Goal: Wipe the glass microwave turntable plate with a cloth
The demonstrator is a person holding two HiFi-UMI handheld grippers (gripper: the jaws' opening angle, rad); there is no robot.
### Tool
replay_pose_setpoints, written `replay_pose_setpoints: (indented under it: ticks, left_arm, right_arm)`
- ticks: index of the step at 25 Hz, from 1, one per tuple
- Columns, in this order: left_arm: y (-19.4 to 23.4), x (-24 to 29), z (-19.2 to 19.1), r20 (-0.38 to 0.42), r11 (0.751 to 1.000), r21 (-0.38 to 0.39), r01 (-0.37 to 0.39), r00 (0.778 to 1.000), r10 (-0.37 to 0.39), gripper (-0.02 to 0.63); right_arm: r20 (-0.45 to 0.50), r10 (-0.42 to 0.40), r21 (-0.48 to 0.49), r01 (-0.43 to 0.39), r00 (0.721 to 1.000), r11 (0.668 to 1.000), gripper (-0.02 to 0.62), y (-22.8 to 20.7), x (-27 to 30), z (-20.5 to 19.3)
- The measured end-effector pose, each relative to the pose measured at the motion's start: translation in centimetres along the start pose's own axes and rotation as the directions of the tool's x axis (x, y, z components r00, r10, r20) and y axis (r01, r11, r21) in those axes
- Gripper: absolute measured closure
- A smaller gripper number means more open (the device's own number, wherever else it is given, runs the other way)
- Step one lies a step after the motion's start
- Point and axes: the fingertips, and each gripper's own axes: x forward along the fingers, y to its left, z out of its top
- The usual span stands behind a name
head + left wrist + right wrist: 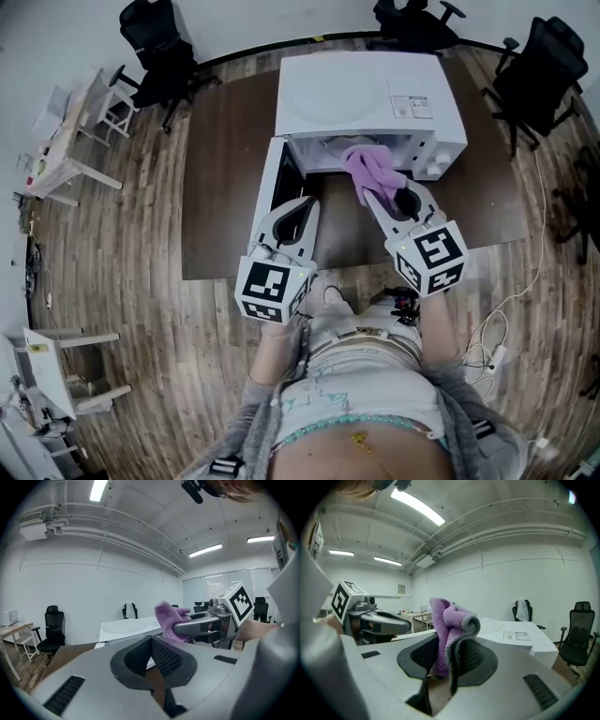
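From the head view, a white box-shaped microwave (366, 94) sits at the far side of a dark brown rectangular table (225, 169). Its door (277, 183) is swung open to the left. The right gripper (375, 199) reaches to the mouth of the oven, with a crumpled purple fleece cloth (370, 169) bunched at its tip, just in front of the opening. The left gripper (307, 204) lies beside it to the left, close to the open door and apart from the cloth. A pale patch in the cavity (322, 150) may be the glass turntable plate, but the view is too small to be sure. Black office chairs (159, 42) stand on the wood-plank floor (122, 281) beyond the table.

In the left gripper view, the left gripper (152, 648) has its jaws closed together with nothing between them. Beyond them on the right, the right gripper (180, 627) carries the purple cloth (168, 616) above the white microwave top (126, 626).

In the right gripper view, the right gripper (447, 653) has its jaws clamped on the purple cloth (452, 630), which stands up in a folded wad with a grey edge. The left gripper (407, 625) shows to the left, and the microwave (515, 637) lies behind on the right.
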Motion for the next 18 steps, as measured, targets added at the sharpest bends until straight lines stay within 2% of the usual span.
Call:
replay_pose_setpoints:
  ticks: [9,14,18]
  left_arm:
    - [1.2,1.9,0.8,0.023,0.998,-0.008,0.064,0.998,-0.064,0.595]
    - [1.1,4.2,2.4,0.031,0.999,0.016,0.045,0.999,-0.045,0.595]
    - [1.5,6.1,4.6,0.033,0.998,0.056,-0.019,0.999,0.017,0.595]
  right_arm:
    - [-0.014,-0.052,0.004,0.052,0.999,0.999,0.479,-1.6,1.1,-0.2]
    - [-0.008,-0.048,-0.022,0.047,0.999,0.999,0.479,-4.9,1.1,0.7]
    - [-0.003,-0.003,-0.043,0.003,1.0,0.999,0.479,-7.8,2.2,2.3]
